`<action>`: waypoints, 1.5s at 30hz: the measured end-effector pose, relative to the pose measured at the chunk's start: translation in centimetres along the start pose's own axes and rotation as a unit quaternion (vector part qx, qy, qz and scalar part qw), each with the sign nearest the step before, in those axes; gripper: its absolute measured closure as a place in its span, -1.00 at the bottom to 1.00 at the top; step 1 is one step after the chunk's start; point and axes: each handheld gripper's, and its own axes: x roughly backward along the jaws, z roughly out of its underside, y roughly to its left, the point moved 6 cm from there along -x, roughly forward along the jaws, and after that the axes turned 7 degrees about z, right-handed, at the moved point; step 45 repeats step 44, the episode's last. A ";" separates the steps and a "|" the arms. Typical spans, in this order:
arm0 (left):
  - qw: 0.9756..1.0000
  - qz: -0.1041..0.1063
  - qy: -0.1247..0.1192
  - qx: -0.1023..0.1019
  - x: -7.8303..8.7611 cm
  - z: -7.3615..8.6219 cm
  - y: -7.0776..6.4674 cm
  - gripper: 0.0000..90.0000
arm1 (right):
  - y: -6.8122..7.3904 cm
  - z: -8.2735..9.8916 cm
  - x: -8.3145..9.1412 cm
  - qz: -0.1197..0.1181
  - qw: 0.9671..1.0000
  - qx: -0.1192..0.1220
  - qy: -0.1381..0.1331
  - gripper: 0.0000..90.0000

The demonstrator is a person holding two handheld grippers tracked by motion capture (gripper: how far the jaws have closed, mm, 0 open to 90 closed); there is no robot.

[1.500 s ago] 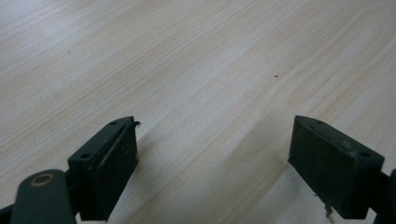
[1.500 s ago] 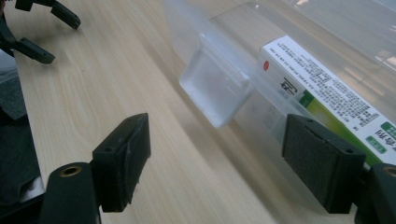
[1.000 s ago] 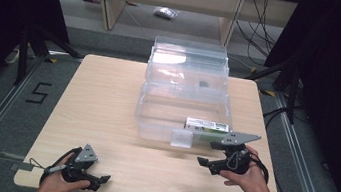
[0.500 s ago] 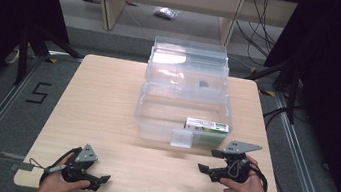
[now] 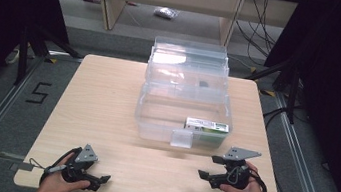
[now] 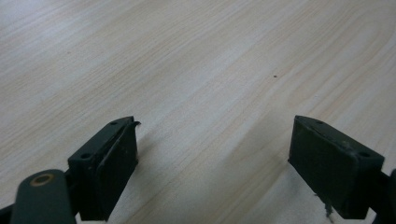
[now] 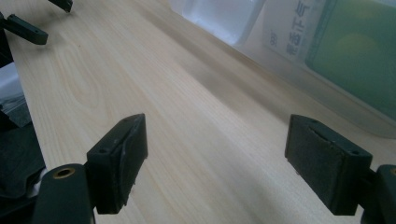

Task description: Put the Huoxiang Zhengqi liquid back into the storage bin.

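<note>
Right gripper (image 5: pixel 203 175) has drawn back toward the bench (image 5: pixel 107 97) edge, jaws wide and empty, clear box (image 5: pixel 183 113) with green packet (image 5: pixel 207 126) just ahead of it; left gripper (image 5: pixel 103 180) rests wide, empty; packet appears deposited, nothing evidently left.

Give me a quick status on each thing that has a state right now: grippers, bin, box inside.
left gripper: open, nothing between the jaws, low over the table.
right gripper: open, empty, just in front of the bin.
clear plastic bin: upright, lid open and tilted back.
green and white box: lying flat inside the bin, at its front right.
</note>
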 end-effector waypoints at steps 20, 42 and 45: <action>1.000 0.001 0.002 -0.001 0.1 0.0 -0.1 -0.67 | 0.4 2.5 -0.1 0.018 0.999 0.000 0.028 -0.54; 1.000 0.004 0.001 0.000 0.1 0.0 -0.2 -0.67 | 0.2 3.5 -0.1 0.029 0.999 0.020 0.038 -0.57; 1.000 0.002 0.004 -0.003 0.1 0.0 -0.1 -0.67 | 0.5 3.6 -0.1 0.028 0.999 0.001 0.047 -0.57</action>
